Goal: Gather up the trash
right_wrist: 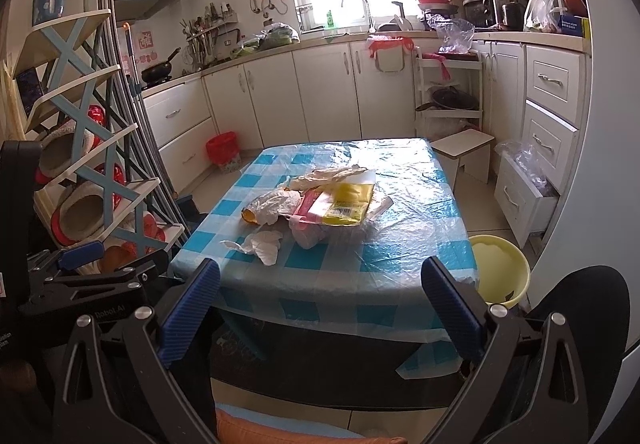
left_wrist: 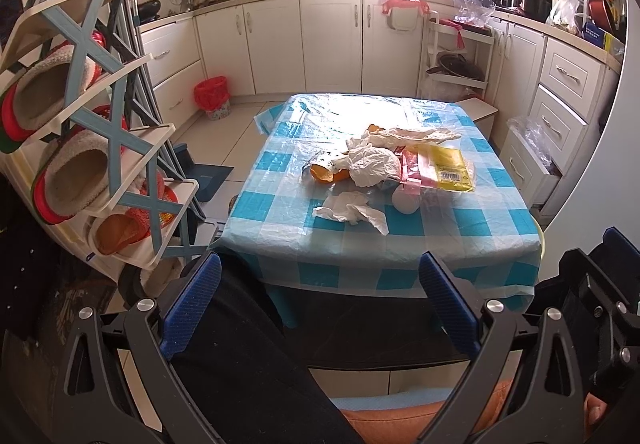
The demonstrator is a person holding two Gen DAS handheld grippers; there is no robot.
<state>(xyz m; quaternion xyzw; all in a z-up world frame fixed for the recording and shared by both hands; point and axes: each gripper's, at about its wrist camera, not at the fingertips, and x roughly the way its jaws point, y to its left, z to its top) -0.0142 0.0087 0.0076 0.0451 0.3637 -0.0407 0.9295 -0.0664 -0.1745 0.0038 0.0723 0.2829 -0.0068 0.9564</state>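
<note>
A pile of trash lies in the middle of a small table with a blue-and-white checked cover. It holds crumpled white tissues, a white crumpled paper, a yellow wrapper, orange peel and an eggshell. My left gripper is open and empty, held before the table's near edge. My right gripper is open and empty, also short of the near edge.
A yellow basin stands on the floor right of the table. A red-lined bin stands by the far cabinets. A shoe rack with slippers is at the left. A white stool and open drawers are at the right.
</note>
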